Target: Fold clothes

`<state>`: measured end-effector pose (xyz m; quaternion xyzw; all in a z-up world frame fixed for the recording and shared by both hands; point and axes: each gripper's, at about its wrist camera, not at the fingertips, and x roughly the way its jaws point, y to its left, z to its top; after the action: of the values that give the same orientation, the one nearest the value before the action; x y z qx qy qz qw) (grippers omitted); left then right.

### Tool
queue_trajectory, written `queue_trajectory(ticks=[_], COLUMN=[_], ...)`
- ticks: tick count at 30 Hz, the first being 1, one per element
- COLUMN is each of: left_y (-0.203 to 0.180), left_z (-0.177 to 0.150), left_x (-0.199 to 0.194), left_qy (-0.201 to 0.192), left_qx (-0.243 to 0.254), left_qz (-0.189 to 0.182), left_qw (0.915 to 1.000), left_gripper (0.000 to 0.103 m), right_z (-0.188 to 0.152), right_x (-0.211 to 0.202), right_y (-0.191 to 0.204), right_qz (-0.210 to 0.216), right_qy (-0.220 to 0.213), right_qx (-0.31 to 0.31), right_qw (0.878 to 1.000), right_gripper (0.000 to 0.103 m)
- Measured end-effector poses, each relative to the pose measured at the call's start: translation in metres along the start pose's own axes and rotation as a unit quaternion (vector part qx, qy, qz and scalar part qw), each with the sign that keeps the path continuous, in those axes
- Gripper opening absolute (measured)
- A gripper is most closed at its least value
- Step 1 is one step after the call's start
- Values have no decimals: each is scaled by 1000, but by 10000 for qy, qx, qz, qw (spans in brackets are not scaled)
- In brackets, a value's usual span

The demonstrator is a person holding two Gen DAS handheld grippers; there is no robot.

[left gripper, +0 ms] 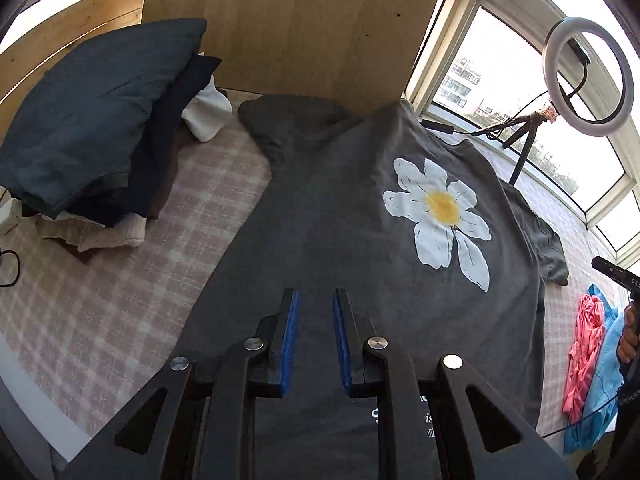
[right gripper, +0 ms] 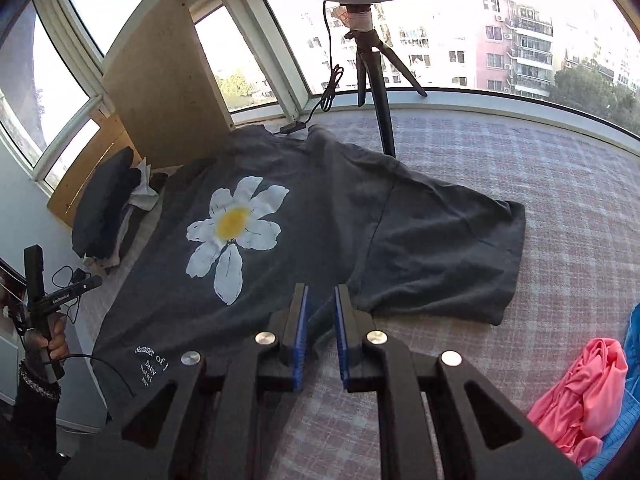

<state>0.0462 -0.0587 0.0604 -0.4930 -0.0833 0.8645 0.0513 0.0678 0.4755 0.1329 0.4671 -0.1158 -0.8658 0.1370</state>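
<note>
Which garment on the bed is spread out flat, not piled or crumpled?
The dark grey T-shirt with the white daisy print. The pink garment lies crumpled, and the dark clothes are piled.

Left hand-held gripper [left gripper: 314, 300], slightly parted, empty above grey T-shirt [left gripper: 340, 220].

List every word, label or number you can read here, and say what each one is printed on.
"Summer of", then "Daisy": white print near the hem of the grey T-shirt.
Two smaller lines beneath it: too blurred to read.
Small white label on the left gripper's body: too small to read.
Small lettering on the right gripper's body: partly cut off, unreadable.
</note>
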Motion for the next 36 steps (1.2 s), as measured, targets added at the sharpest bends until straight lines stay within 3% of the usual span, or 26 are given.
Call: queue_trajectory(ticks=[4,6,9,14,16,19,21,26,28,29,30,31,33,35,36], left_y=[20,26,28,33,36,33,34,39,36,32,28,26,32,43,46], left_z=[22,38,65,109,124,142,151,170,173,172,170,168,162,154,153], left_x=[8,23,52,109,132,160,175,194,196,195,194,190,164,141,143], left_qy=[-78,-21,45,214,302,343,337,148,43,-36,-119,-242,-816,-1282,-1191], left_qx=[-24,-90,-64,-193,-314,-274,-294,-592,-593,-514,-441,-424,-605,-949,-970], left_qz=[-85,-166,-263,-272,-221,124,347,482,419,352,298,351,886,1479,1529], left_qw=[9999,9998,9996,9992,9988,9990,9984,9970,9974,9981,9985,9982,9909,9760,9762], left_gripper=[18,24,25,28,28,29,33,47,39,9,3,3,3,5,6], right_z=[13,23,44,76,79,82,84,82,78,76,75,73,71,67,65], right_x=[-10,-19,-24,-14,5,52,89,167,183,188,192,195,200,204,208], right_y=[41,65,102,164,183,189,183,149,134,127,121,115,105,93,87], right_qz=[-123,-232,-358,-697,-813,-833,-844,-1067,-1052,-1038,-1032,-1028,-1080,-1085,-1079], right_qy=[-57,-98,-54,-143,-120,79,303,760,855,884,915,944,978,1033,1081], right_qx=[-215,-357,-539,-1101,-1326,-1359,-1246,-1000,-838,-774,-726,-689,-665,-607,-563], right_qw=[9997,9990,9979,9914,9878,9872,9882,9863,9872,9876,9878,9878,9871,9868,9867], right_gripper=[13,15,24,28,35,35,35,35,35,35,35,35,35,35,35])
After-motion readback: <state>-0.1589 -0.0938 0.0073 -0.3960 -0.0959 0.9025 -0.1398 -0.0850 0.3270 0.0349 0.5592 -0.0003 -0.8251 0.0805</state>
